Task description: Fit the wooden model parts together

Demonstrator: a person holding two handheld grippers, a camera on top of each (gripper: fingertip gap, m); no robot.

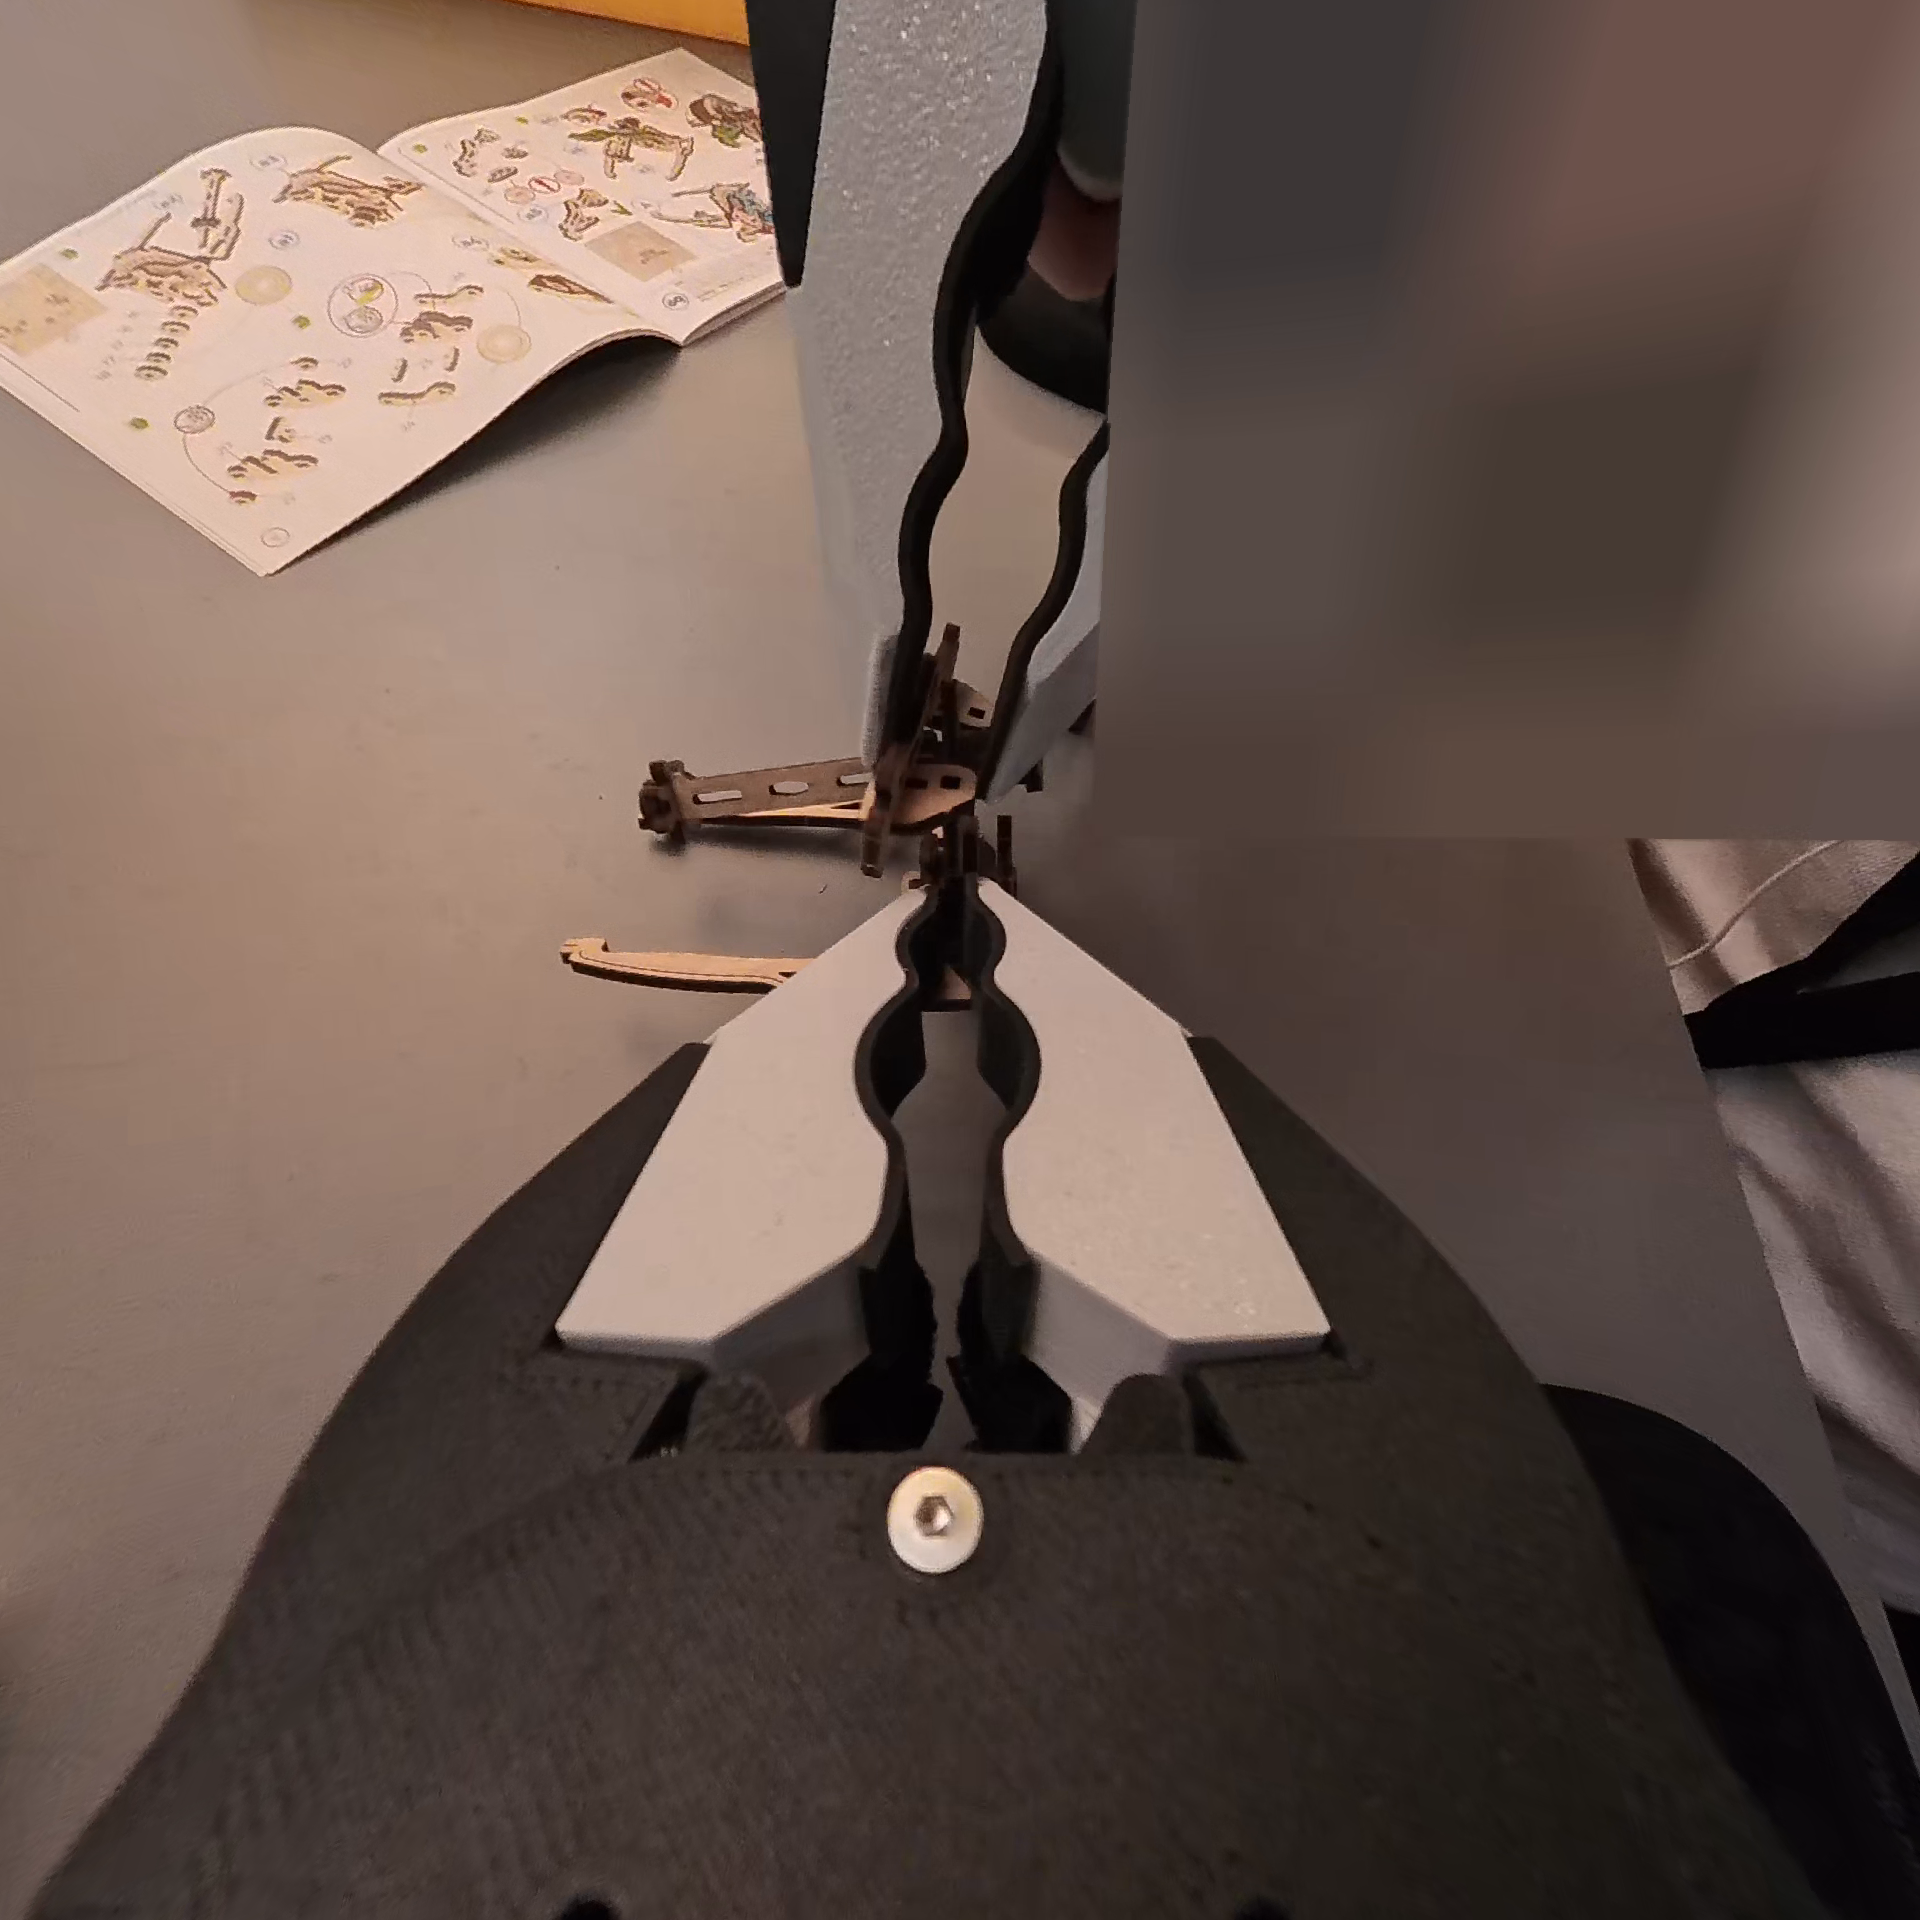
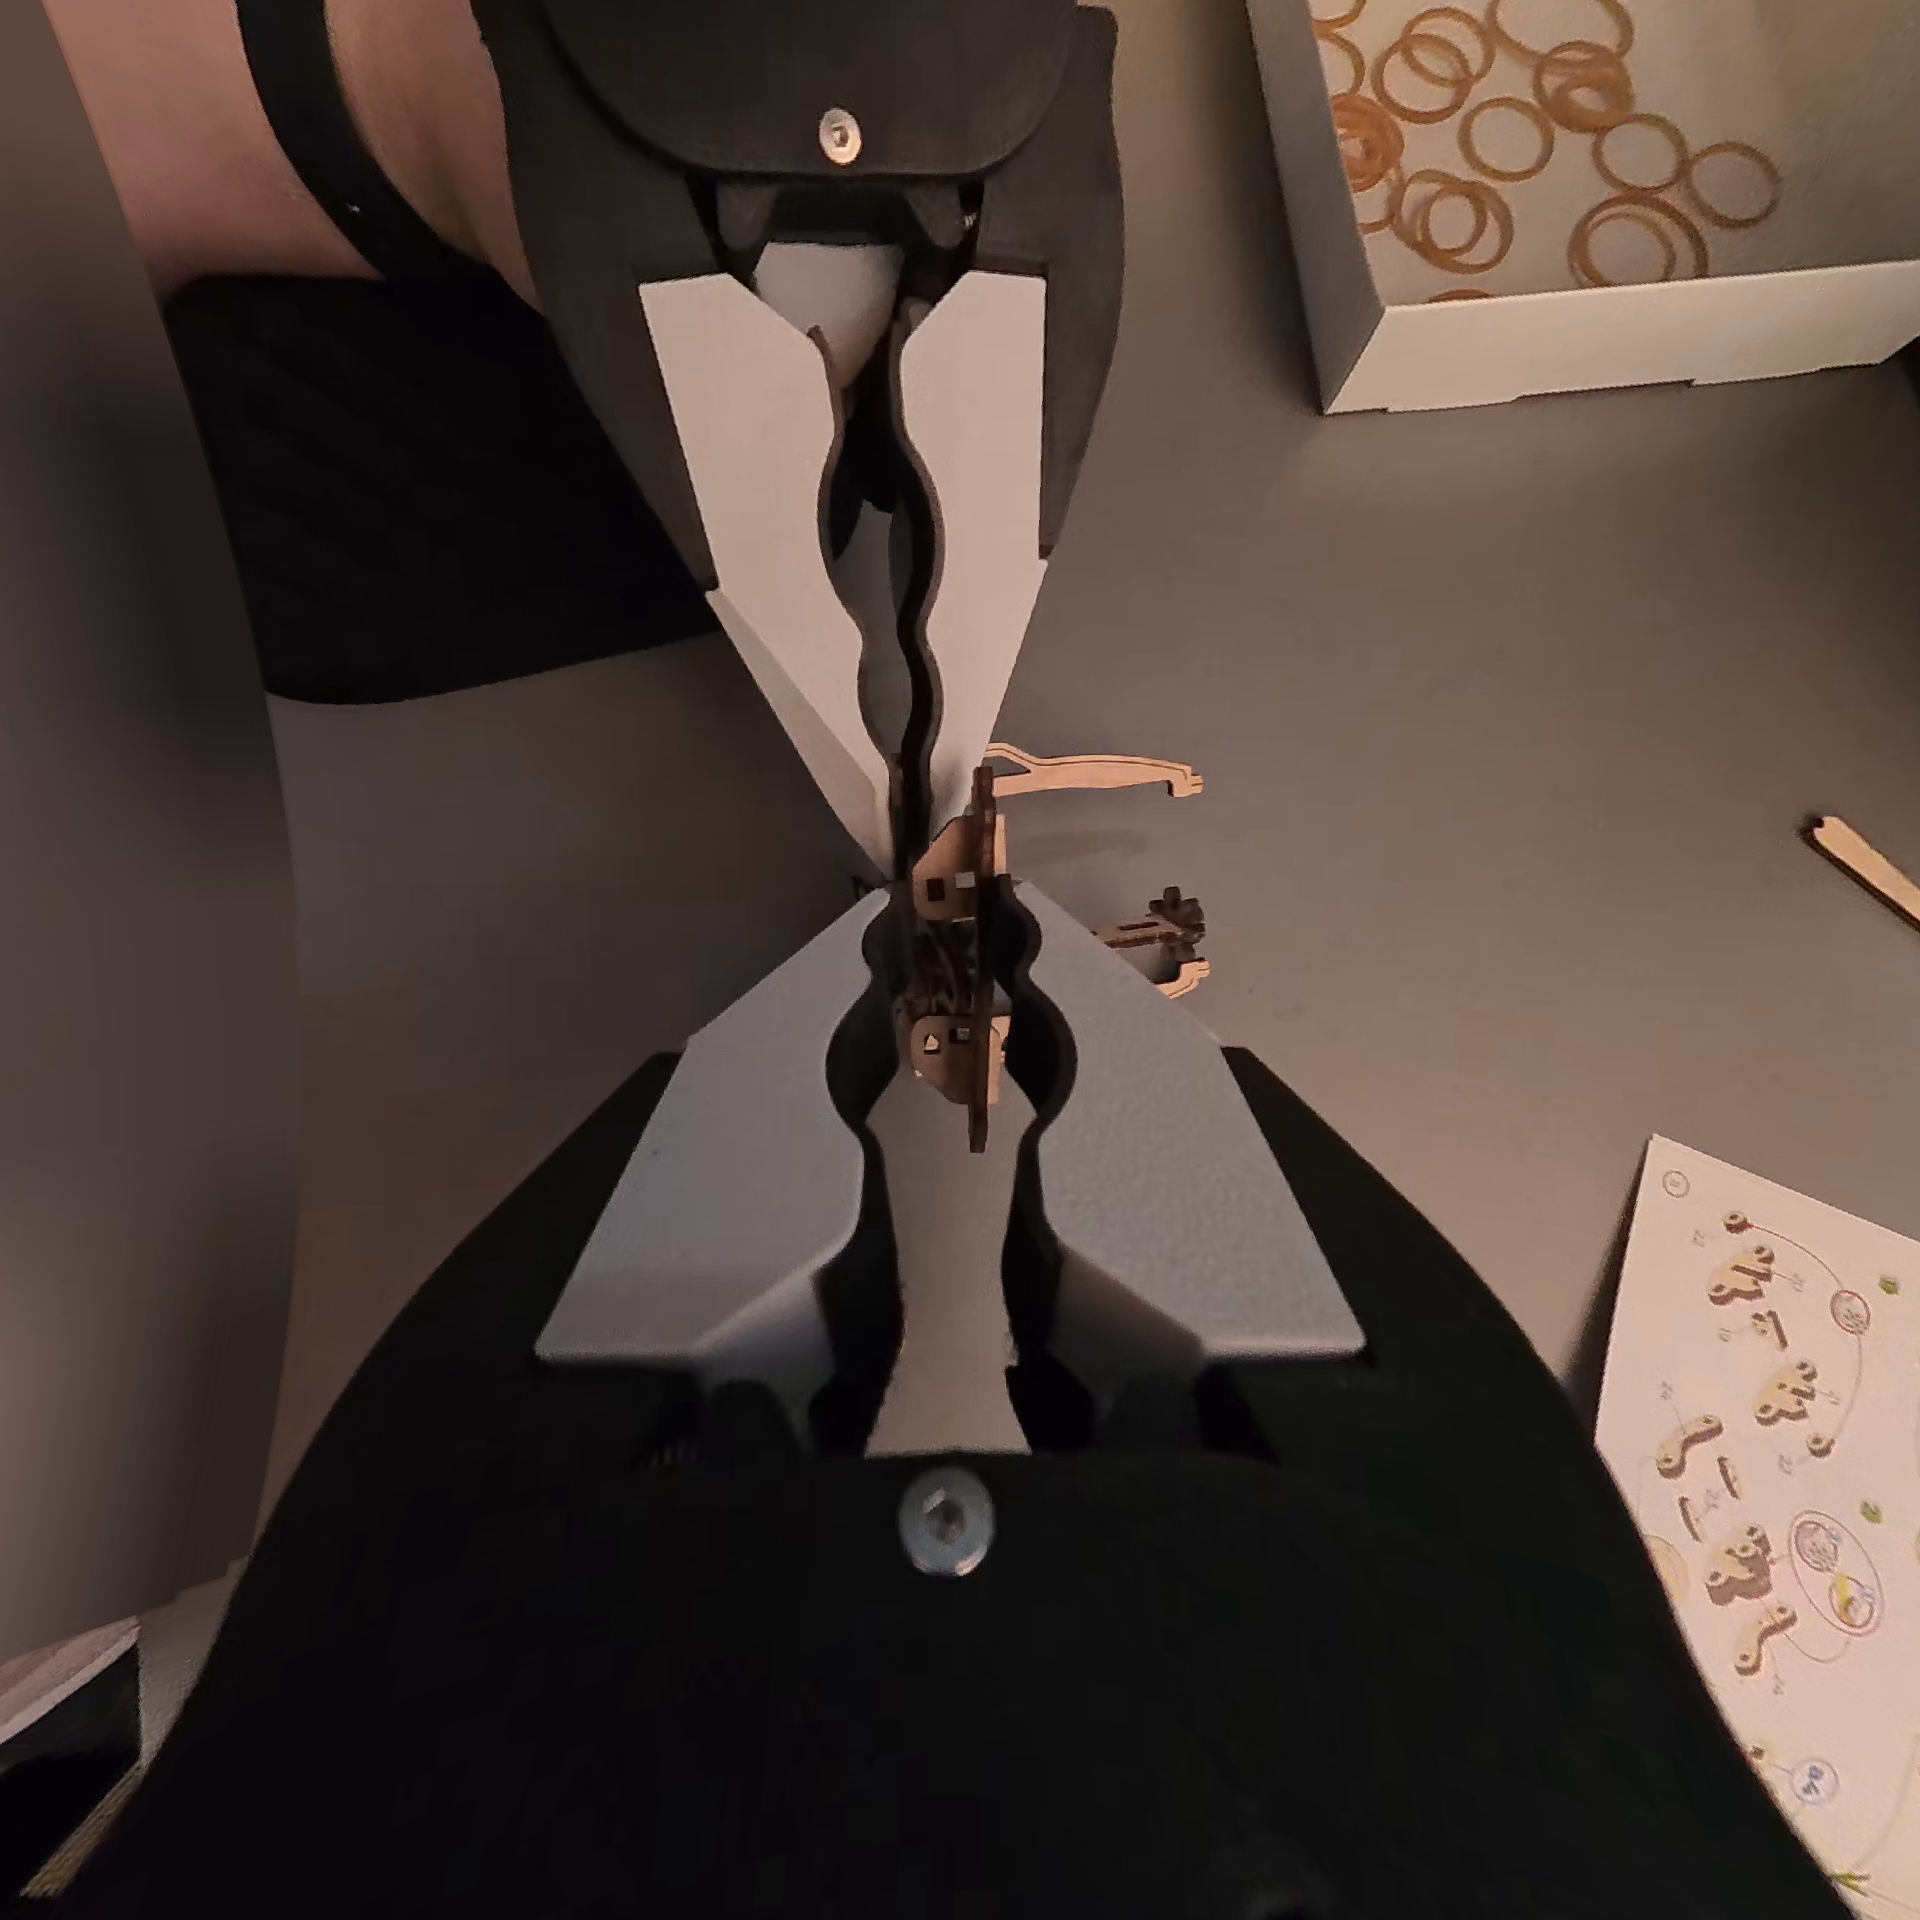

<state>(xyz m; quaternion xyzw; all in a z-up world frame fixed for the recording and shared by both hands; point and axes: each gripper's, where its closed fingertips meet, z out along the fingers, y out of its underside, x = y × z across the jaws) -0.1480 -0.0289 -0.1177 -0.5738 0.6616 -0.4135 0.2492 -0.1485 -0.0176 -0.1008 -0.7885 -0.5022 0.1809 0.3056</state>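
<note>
Left gripper [image 1: 951, 914]: pinching a small wooden part [image 1: 951, 982] at its tips.
Right gripper [image 2: 951, 909]: clamped on the wooden model [image 2: 956, 1039], held above the tabletop [image 2: 1455, 675].
Risk: I judge a skewed push could snap the thin tabs or slip the part.
Nearby: loose wooden strip [image 2: 1091, 777], booklet [image 1: 364, 322], box of rubber bands [image 2: 1558, 187]; nothing blocks the joint.

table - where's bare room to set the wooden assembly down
Bare grey table lies between the instruction booklet and the loose curved wooden strip. More lies between the box of rubber bands and the booklet's corner. It is crowded where both fingers meet around the wooden assembly.
</note>
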